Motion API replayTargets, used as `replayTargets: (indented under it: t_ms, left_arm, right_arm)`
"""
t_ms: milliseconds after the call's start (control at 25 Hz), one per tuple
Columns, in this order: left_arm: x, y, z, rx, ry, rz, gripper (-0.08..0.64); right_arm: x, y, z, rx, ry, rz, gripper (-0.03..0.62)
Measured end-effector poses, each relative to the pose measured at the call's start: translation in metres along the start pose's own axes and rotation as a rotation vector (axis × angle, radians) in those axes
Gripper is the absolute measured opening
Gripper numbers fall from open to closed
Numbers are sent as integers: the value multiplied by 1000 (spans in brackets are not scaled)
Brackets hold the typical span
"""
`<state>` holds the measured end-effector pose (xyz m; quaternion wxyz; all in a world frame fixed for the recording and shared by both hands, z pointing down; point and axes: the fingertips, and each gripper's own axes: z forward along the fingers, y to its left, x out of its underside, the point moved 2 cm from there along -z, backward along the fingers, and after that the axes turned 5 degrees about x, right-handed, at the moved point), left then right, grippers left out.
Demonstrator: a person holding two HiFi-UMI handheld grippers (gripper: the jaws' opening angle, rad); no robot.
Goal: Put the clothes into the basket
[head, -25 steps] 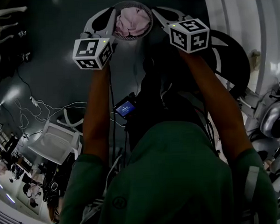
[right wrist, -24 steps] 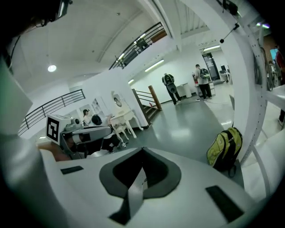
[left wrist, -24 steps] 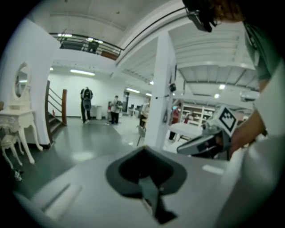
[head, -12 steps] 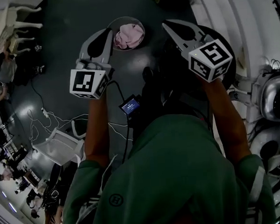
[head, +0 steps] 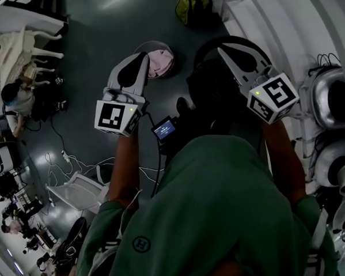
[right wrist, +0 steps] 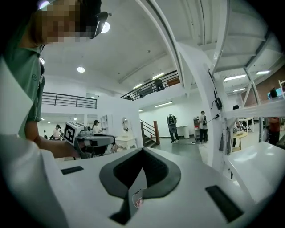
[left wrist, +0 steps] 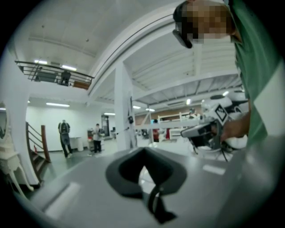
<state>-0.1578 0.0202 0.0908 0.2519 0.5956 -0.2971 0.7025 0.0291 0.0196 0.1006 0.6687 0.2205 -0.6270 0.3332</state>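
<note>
Far below on the dark floor stands a round basket [head: 167, 50] with pink clothes [head: 160, 63] inside, in the head view. My left gripper [head: 143, 57] is held high over the basket's left rim, shut and empty. My right gripper [head: 221, 50] is level with it to the right, also shut with nothing in it. In the left gripper view the jaws [left wrist: 143, 150] meet and point out across the hall, with the right gripper [left wrist: 205, 131] alongside. The right gripper view shows its closed jaws [right wrist: 142, 150] and the left gripper [right wrist: 89, 141] beside them.
A yellow-green backpack [head: 191, 6] lies beyond the basket. A white crate [head: 74, 191] and loose cables [head: 64, 157] sit on the floor at left. White machines [head: 332, 97] line the right side. A small lit screen [head: 164, 129] hangs at the person's chest. People [right wrist: 172, 127] stand far off.
Both grippers have lifted up and away from the basket, still shut and empty. The basket with the pink clothes now looks smaller and farther below.
</note>
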Motion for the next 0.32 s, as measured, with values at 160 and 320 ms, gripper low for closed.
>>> replayTargets:
  t_ms: [160, 320]
  left_arm:
    - [-9, -23, -14, 17, 15, 15, 3]
    - [-18, -43, -34, -6, 45, -13, 3]
  right_arm:
    - [-13, 18, -33, 12, -30, -17, 3]
    - [-17, 37, -65, 10, -29, -28, 3]
